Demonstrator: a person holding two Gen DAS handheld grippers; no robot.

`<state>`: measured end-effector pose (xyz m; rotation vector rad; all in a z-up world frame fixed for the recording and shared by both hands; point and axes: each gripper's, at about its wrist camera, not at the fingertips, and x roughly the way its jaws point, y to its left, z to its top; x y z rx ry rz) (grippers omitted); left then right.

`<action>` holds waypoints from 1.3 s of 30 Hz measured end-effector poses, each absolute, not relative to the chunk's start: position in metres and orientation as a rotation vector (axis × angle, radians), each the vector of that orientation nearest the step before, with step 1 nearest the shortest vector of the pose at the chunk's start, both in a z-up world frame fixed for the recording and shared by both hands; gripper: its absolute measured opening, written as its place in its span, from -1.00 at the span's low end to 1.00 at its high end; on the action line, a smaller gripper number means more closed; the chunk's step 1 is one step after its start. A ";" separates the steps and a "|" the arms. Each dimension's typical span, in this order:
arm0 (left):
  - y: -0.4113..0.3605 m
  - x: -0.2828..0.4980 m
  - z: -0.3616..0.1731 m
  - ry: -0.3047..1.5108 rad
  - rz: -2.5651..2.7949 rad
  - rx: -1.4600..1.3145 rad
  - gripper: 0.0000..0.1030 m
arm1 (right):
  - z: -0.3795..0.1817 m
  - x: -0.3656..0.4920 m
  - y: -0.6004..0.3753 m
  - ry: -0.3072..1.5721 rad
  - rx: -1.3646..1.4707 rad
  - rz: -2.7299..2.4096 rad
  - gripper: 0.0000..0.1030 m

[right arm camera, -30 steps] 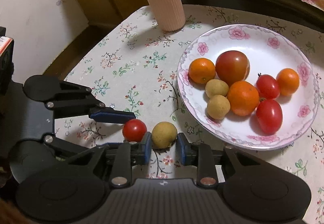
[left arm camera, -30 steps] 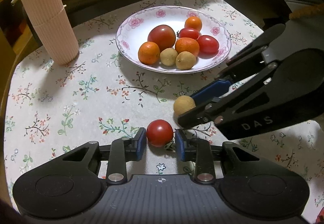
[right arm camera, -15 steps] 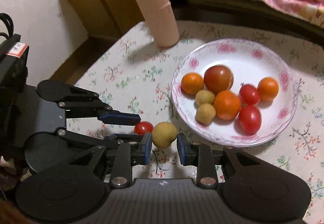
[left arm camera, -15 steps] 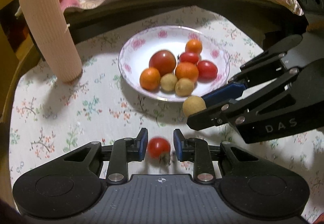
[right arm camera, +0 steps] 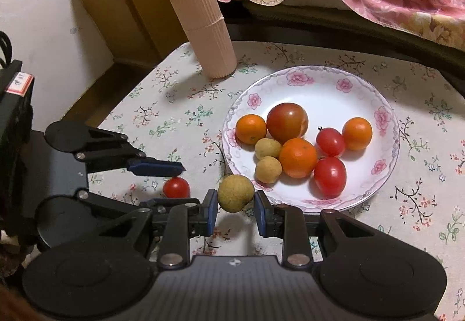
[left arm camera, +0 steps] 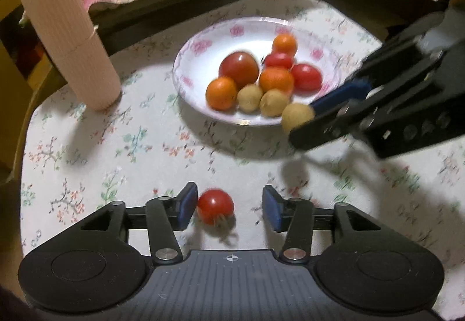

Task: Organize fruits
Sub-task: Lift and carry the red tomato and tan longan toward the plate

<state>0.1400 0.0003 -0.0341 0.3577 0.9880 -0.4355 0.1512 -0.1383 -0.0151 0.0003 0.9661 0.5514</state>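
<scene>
Because both loose fruits are small, round and light, they will likely roll at a nudge and need only a gentle pinch across the widest part. The cherry tomato (left arm camera: 215, 205) is the more fragile of the two: its thin, glossy skin looks slippery and could split under hard pressure, so the pads should close on its flanks, clear of the stem end. It is bright red with a small dried calyx on its near side, and sits between the fingers of the left gripper (left arm camera: 229, 206), close against the left pad, on the floral tablecloth (left arm camera: 130, 146). Those jaws are opening, with a clear gap on the right side, so nothing is gripped; the blur makes it hard to say whether the tomato rests on the cloth or is falling.

The right gripper (right arm camera: 236, 206) is closed on a longan (right arm camera: 235, 192), tan, matte and rough-skinned, with a firm shell that should take a squeeze. It hangs just beside the near rim of the flowered plate (right arm camera: 386, 164), which holds tomatoes, small oranges and two more longans.
</scene>
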 end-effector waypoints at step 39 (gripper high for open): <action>-0.006 0.137 -0.035 0.979 -0.413 0.301 -0.31 | -0.006 0.153 -0.143 0.925 0.002 0.526 -0.43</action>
